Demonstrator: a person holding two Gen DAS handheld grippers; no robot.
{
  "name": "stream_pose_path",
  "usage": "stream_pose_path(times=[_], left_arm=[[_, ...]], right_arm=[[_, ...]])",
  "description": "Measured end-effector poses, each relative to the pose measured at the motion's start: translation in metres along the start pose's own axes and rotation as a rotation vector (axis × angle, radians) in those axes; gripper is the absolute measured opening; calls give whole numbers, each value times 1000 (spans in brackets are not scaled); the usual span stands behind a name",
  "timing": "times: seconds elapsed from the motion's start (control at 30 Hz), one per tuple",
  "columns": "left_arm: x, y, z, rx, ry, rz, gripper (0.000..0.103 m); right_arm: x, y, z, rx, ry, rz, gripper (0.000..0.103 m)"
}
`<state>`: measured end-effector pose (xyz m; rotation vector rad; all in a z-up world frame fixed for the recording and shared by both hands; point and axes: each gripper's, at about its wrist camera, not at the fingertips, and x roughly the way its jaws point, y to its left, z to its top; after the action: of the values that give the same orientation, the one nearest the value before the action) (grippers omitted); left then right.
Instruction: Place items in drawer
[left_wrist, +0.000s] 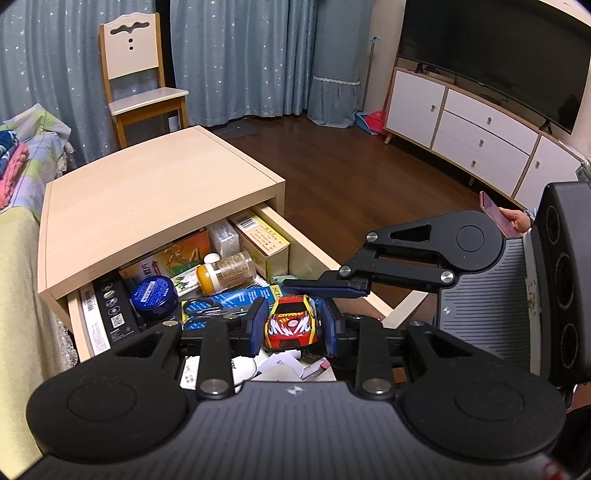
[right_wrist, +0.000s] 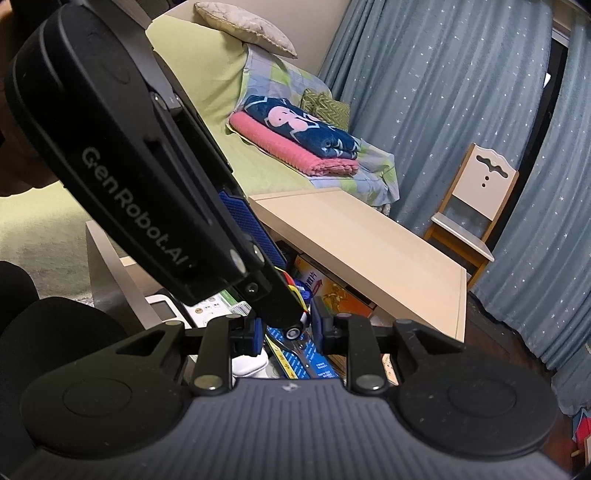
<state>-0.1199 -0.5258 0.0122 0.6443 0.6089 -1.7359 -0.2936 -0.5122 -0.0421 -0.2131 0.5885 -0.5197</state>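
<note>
Toy car (left_wrist: 291, 326): rigid, light, glossy shell likely slippery; best gripped across its flanks. Clamped between left gripper (left_wrist: 293, 330) pads above open drawer (left_wrist: 314, 251), near its front edge. Right gripper (right_wrist: 284, 334): fingers apart, holding nothing.

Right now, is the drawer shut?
No, the drawer is pulled open under the wooden top, with a toy car between the left gripper's jaws above the clutter inside.

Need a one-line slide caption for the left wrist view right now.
Left tool holds a toy car over the crowded open drawer, right tool alongside.
</note>
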Motion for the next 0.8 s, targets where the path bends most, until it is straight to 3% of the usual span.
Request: stream_pose_path(times=[0.8], left_arm=[[41, -14, 14, 52, 35, -75, 36]], right_arm=[[5, -29, -29, 52, 57, -61, 20]])
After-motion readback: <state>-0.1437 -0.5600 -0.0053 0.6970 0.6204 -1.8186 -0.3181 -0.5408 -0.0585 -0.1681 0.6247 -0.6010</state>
